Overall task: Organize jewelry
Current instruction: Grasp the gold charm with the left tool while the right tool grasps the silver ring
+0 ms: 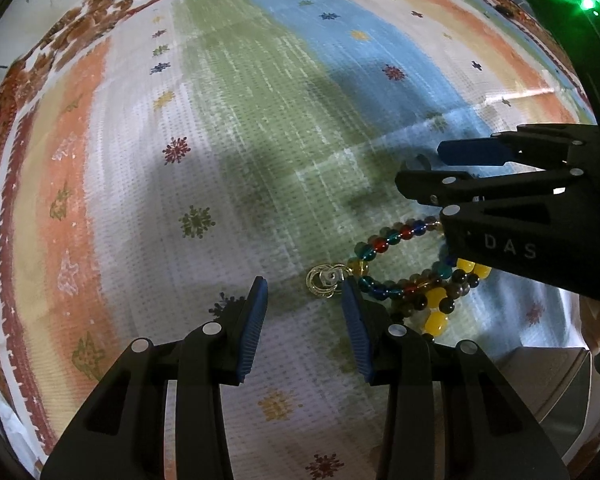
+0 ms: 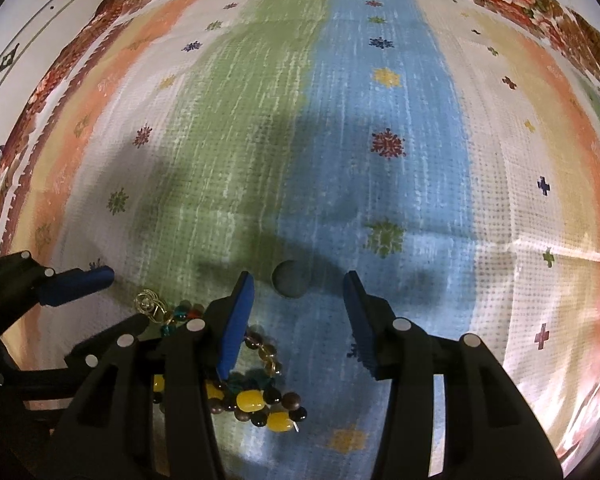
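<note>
Your left gripper and your right gripper both stand spread apart with nothing between the pads. The bead strings lie in a floppy pile on the striped cloth, near you, between the two grippers. They look light and loose, and round beads can slip, so pinch across the string, not on one bead. The small gold ring charm at the left end looks thin; squeeze it gently.
</note>
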Action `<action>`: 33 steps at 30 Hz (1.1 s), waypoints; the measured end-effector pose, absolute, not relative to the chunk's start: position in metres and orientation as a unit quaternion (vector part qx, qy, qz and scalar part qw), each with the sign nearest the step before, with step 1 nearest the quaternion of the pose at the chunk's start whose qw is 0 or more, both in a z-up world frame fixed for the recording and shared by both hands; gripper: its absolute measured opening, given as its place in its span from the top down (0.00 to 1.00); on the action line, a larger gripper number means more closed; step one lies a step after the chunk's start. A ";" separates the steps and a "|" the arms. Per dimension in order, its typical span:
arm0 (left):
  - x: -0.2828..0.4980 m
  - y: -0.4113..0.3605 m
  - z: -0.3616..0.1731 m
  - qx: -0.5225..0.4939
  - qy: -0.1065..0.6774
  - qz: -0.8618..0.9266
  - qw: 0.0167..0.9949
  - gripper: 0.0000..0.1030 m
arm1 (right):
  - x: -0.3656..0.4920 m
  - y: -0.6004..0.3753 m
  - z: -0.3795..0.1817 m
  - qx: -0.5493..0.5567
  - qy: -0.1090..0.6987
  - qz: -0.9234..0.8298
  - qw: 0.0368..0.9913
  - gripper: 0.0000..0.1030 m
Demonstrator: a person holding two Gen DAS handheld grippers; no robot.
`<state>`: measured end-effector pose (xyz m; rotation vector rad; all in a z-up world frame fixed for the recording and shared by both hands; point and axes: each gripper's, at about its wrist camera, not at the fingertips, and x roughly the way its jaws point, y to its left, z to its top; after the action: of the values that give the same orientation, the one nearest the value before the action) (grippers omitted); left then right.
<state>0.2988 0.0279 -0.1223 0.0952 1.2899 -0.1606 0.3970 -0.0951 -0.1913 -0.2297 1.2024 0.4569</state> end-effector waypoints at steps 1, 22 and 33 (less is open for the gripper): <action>0.299 0.027 -0.123 0.044 0.601 -0.075 0.795 0.63 | 0.398 -0.096 -0.192 -0.103 0.561 0.215 0.793 0.53; 0.308 0.018 -0.133 0.037 0.603 -0.091 0.792 0.83 | 0.397 -0.095 -0.192 -0.141 0.548 0.204 0.799 0.78; 0.296 0.031 -0.105 0.018 0.584 -0.094 0.806 0.83 | 0.378 -0.097 -0.164 -0.129 0.533 0.225 0.805 0.78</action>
<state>0.2961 0.0307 -0.1047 0.0381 1.2495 -0.2012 0.3775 -0.0966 -0.1641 -0.2762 1.1410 0.4817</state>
